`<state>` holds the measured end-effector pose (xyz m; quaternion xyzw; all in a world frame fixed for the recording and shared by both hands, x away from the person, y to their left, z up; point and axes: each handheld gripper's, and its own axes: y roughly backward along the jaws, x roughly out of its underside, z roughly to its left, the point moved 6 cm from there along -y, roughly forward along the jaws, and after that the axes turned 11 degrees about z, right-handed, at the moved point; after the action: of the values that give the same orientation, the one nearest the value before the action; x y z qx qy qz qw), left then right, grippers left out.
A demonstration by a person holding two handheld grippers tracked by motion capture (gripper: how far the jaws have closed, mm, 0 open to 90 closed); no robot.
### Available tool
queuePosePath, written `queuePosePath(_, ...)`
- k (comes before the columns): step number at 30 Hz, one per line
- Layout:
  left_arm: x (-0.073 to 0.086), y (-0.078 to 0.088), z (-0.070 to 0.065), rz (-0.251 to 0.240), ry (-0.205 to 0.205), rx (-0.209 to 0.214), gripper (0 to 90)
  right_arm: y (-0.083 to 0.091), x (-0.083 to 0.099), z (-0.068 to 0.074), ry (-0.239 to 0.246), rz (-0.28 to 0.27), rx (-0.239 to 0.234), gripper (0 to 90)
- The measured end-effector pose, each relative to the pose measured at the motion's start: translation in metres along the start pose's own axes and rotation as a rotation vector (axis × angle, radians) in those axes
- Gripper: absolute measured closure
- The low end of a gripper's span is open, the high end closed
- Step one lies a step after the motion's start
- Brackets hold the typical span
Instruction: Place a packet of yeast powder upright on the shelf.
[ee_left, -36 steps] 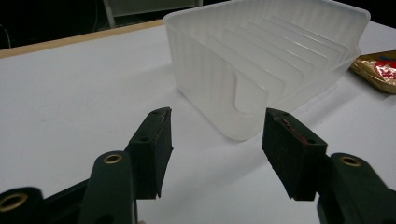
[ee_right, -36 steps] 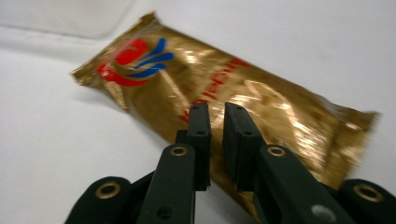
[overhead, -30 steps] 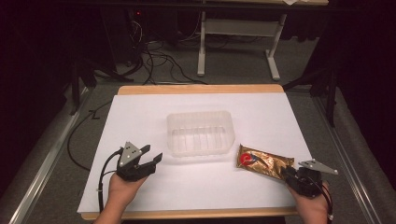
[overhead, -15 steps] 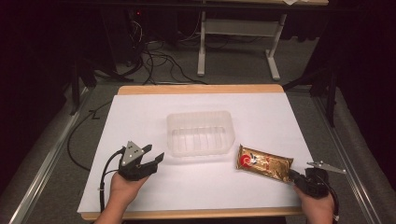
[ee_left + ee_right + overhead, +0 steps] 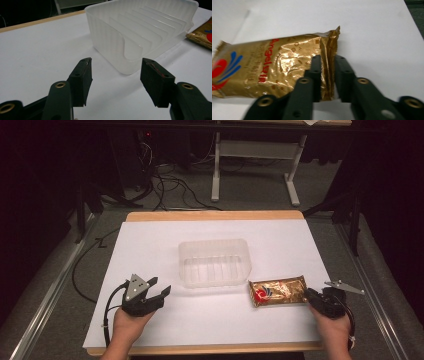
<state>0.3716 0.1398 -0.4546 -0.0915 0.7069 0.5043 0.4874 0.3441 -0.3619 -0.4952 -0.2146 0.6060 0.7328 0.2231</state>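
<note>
Step in hand: the gold foil snack packet is being taken by its crimped right end; judged an early stage, the packet lying flat on the table beside the tub.
Right gripper: jaws narrow, having just been opening a little after a tight close; the crimped end seam stands up between them. In the right gripper view the pads appear to pinch the foil, though a firm bite cannot be confirmed.
Left gripper: jaws wide, nothing between them; held low over the table, near left of the tub, aimed at its near corner.
Packet position: on the white cover, just right of the clear plastic tub and slightly nearer, not touching it; red and blue print toward the tub end.
Advice on grip: the seam is thin and slippery; a deeper bite past the crimp, onto the filled body, is judged safer than a hold on the fringe alone.
Advice on lift: a level lift is preferred, since the far end is likely to sag and swing.
Risk: foil may slide out if the jaws are eased further.
Tub: empty, ribbed floor, upright, near table centre.
Surface: wooden table under a white sheet; matte, bare apart from tub and packet.
Room: dark; grey floor, cables and a white metal frame leg seen beyond the far edge.
</note>
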Motion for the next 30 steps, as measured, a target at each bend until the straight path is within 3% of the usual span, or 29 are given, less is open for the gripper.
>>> queuePosePath(1,0.0,0.0,0.0,0.001,0.0,0.0,43.3,0.0,0.0,0.0,0.0,0.0,0.0,73.9)
queuePosePath(2,0.0,0.0,0.0,0.001,0.001,0.0,43.3,0.001,0.001,0.0,-0.01,-0.009,-0.013,67.7)
queuePosePath(3,0.001,0.0,-0.001,0.003,-0.002,0.001,43.3,0.001,0.004,0.002,-0.026,-0.015,-0.04,53.2)
queuePosePath(5,0.001,0.0,-0.003,0.005,-0.008,0.001,43.3,0.001,0.005,0.002,-0.062,-0.017,-0.089,38.9)
queuePosePath(6,0.001,0.0,-0.003,0.005,-0.008,0.001,43.3,0.001,0.005,0.002,-0.062,-0.017,-0.089,38.9)
queuePosePath(7,0.001,0.0,-0.003,0.006,-0.011,0.001,43.2,-0.002,0.007,0.0,-0.093,-0.011,-0.123,34.3)
queuePosePath(9,0.001,0.0,-0.004,0.009,-0.014,0.001,43.3,-0.004,0.007,-0.002,-0.126,-0.016,-0.163,34.0)
queuePosePath(10,0.001,0.0,-0.004,0.009,-0.014,0.001,43.2,-0.004,0.007,-0.002,-0.126,-0.016,-0.163,34.0)
queuePosePath(16,0.003,0.0,-0.003,0.016,-0.02,-0.006,43.2,-0.013,0.009,-0.006,-0.184,0.016,-0.242,44.3)
queuePosePath(17,0.003,0.0,-0.003,0.016,-0.019,-0.007,43.3,-0.016,0.01,-0.003,-0.196,0.025,-0.281,48.6)
queuePosePath(18,0.003,0.0,-0.003,0.016,-0.019,-0.007,43.3,-0.016,0.01,-0.003,-0.196,0.025,-0.281,48.6)
queuePosePath(22,0.004,0.0,-0.003,0.019,-0.019,-0.01,43.2,-0.02,0.008,-0.002,-0.192,0.034,-0.318,67.1)
queuePosePath(24,0.005,0.0,-0.003,0.021,-0.024,-0.014,43.2,-0.02,0.008,-0.002,-0.192,0.035,-0.32,71.9)
queuePosePath(27,0.006,0.002,-0.002,0.026,-0.027,-0.02,43.2,-0.016,0.005,-0.002,-0.188,0.005,-0.327,85.0)
queuePosePath(30,0.007,0.003,-0.002,0.025,-0.026,-0.023,43.1,-0.014,0.004,-0.002,-0.179,-0.009,-0.319,86.7)
